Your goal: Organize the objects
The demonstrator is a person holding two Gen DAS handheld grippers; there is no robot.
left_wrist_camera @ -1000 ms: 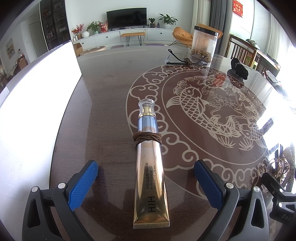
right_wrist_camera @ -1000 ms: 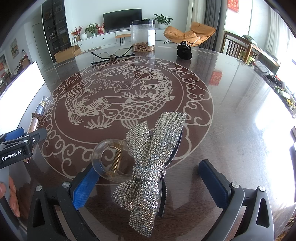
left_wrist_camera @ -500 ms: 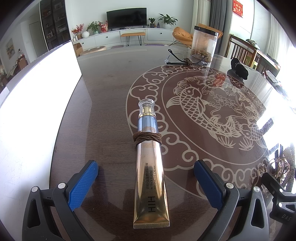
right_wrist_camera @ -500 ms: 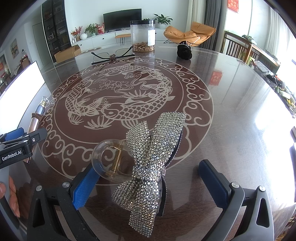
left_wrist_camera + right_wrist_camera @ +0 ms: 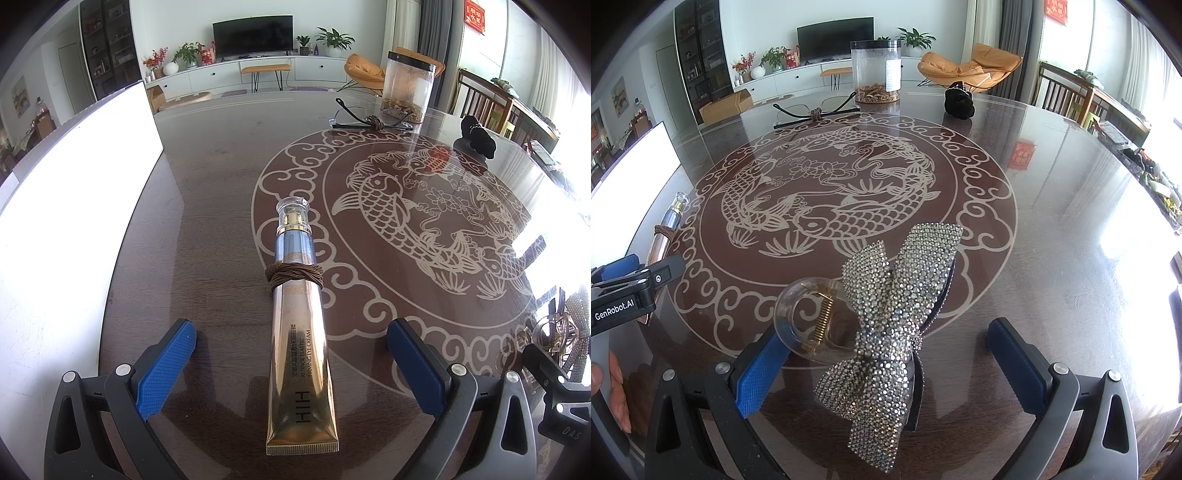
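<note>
Nothing sorted yet: your left tool (image 5: 291,363) sits spread around the cream tube (image 5: 300,332), your right tool (image 5: 886,369) spread around the rhinestone bow clip (image 5: 890,332); both rest ungripped on the surface (image 5: 1052,221).

A gold eye cream tube (image 5: 301,354), a brown hair tie (image 5: 294,277) wrapped around it, lies on the tabletop (image 5: 221,221) between the left gripper's (image 5: 291,354) spread blue fingers (image 5: 166,369).
</note>
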